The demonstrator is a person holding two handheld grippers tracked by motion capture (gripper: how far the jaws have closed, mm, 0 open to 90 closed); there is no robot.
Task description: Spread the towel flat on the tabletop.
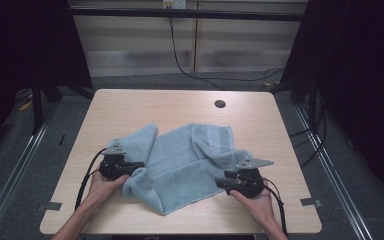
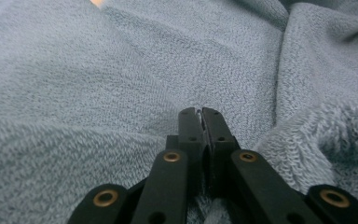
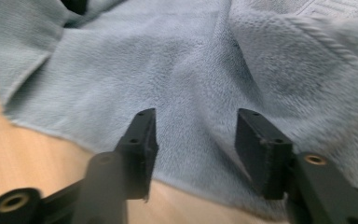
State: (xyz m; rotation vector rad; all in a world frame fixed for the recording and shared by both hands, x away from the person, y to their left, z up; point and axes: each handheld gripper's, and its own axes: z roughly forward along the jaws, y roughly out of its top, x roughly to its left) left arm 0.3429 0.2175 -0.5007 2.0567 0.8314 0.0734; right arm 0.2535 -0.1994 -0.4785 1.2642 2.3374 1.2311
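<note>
Towel (image 1: 190,165) crumpled mid-table (image 1: 130,105), toward near edge. Left claw (image 2: 201,112) pinched on towel's left fold; right claw (image 3: 193,135) wide over its near hem. Probably gripping stage; next, close right.

Bare forearms without sleeves, left gripper (image 1: 132,166) and right gripper (image 1: 222,180) were black with grey three-cornered top plates, black trailing cables, brass-ringed pivots on black jaw arms.
</note>
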